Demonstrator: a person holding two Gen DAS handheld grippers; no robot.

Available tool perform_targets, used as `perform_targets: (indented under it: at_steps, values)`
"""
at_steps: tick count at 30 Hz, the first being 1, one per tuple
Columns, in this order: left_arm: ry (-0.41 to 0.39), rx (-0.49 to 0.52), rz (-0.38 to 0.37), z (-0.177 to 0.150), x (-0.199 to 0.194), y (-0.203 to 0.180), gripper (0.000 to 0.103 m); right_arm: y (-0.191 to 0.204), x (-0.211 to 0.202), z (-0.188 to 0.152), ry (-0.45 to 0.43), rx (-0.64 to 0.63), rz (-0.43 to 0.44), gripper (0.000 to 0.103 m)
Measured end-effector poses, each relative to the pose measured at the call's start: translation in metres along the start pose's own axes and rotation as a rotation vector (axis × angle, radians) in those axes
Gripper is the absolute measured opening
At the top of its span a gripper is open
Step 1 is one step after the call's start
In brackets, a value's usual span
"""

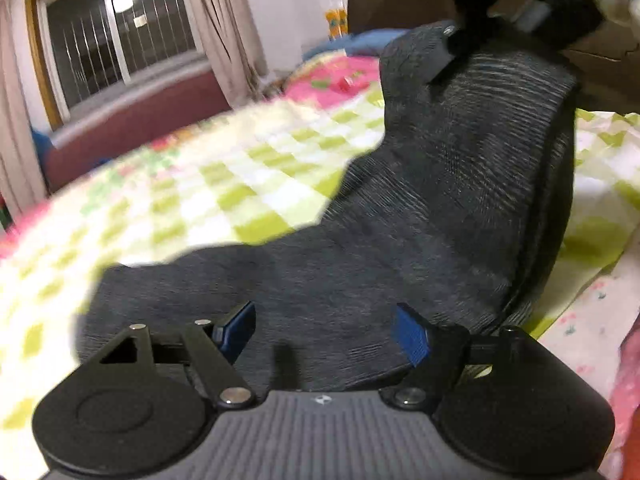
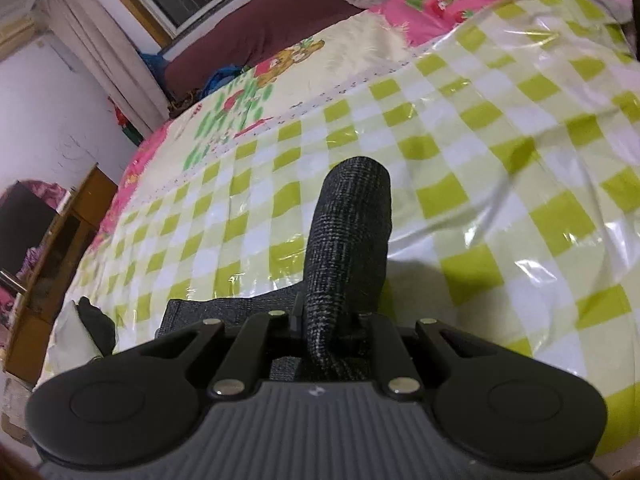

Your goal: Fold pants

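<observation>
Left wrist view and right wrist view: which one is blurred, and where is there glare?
Left wrist view: motion blur smears the checked cover and the dark pants; a lamp reflects in the window. Right wrist view: sharper, with white glare on the glossy cover.

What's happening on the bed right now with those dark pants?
A person is folding dark pants on a bed covered with a green-and-white checked sheet. The right tongs are shut on a bunch of the fabric, lifting one end off the bed. The left tongs are open above the part lying flat, gripping nothing. The fold is not yet laid down.
</observation>
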State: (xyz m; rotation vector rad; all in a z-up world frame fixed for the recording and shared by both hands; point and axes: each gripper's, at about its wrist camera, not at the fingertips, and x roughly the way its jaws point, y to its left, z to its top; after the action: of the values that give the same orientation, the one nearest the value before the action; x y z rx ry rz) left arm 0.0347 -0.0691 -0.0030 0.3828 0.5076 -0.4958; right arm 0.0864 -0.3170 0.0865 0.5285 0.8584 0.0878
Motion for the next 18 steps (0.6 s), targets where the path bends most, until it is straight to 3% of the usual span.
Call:
perform_targets:
  at_steps: [3,4,6,9,16,18]
  values:
    - [-0.072,0.093,0.158,0.002,-0.002,-0.002,0.088,0.017,0.007,0.003,0.012,-0.017,-0.014,0.012]
    - [-0.082,0.12,0.176,0.002,0.001,-0.006,0.088,0.021,0.01,0.004,0.019,-0.019,-0.014,0.013]
    - [-0.048,0.15,0.185,0.005,0.016,-0.012,0.089,0.031,0.015,0.005,0.035,-0.012,-0.01,0.013]
    - [0.076,0.15,0.203,-0.003,0.05,-0.011,0.089,0.048,0.017,0.005,0.042,-0.034,-0.009,0.013]
    - [0.06,0.068,0.154,-0.006,0.035,0.007,0.089,0.1,0.039,0.005,0.079,-0.121,0.004,0.013]
    - [0.053,0.063,0.171,-0.01,0.026,0.013,0.089,0.115,0.049,0.004,0.098,-0.151,0.001,0.013]
